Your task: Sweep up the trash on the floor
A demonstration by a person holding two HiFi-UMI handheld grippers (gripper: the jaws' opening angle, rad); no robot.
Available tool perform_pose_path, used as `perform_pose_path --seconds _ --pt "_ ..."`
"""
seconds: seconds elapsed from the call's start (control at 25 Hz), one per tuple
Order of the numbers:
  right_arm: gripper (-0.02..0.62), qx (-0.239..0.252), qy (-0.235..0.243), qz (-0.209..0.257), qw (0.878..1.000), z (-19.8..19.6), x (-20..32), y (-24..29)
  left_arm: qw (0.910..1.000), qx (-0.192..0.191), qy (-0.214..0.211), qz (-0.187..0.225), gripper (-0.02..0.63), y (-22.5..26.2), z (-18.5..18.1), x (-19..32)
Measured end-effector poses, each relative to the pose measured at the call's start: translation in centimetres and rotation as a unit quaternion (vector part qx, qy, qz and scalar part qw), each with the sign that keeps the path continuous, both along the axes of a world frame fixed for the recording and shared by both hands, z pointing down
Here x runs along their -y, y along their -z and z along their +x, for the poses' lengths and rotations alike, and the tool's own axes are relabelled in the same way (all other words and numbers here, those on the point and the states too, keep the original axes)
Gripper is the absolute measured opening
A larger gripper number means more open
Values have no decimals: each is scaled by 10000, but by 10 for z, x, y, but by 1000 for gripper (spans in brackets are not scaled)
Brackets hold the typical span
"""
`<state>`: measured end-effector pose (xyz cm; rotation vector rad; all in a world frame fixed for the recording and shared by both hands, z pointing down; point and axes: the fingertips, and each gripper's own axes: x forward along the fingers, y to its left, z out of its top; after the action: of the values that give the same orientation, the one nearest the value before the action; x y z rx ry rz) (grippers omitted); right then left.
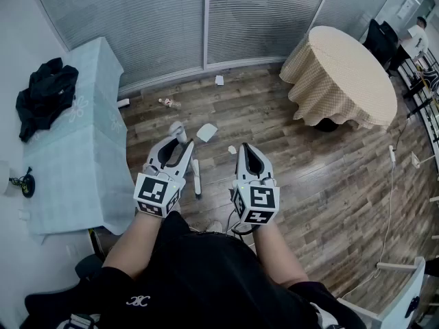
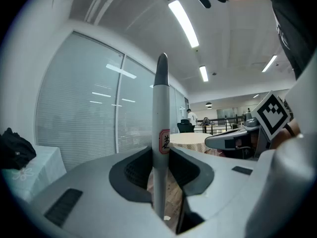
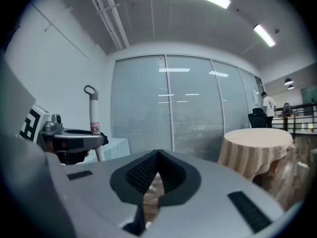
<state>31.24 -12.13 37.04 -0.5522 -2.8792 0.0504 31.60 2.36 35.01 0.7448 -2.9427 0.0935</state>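
My left gripper (image 1: 175,148) is shut on a white broom handle (image 1: 178,130), which runs down past it toward the floor (image 1: 309,177). In the left gripper view the handle (image 2: 160,128) stands upright between the jaws of that gripper (image 2: 161,185), with a red label on it. My right gripper (image 1: 247,151) hangs beside it, shut with nothing in it; its pads (image 3: 148,170) meet at the tip. Trash lies ahead on the wooden floor: a white paper sheet (image 1: 206,131), a small scrap (image 1: 232,149), another paper (image 1: 219,79) by the wall and a crumpled bit (image 1: 167,103).
A round table with a beige cloth (image 1: 343,74) stands at the right. A table in a light blue cloth (image 1: 75,142) at the left carries a black garment (image 1: 44,94). Blinds cover the glass wall (image 1: 206,19). A cable (image 1: 391,184) trails at the right. A person (image 1: 416,38) stands far right.
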Motion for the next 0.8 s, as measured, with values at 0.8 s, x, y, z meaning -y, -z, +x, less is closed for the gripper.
perform_pose_path --seconds 0.8 --pt "14 -306 47 -50 9995 1 22 -25 9991 -378 -187 -100 101 -23 5 16"
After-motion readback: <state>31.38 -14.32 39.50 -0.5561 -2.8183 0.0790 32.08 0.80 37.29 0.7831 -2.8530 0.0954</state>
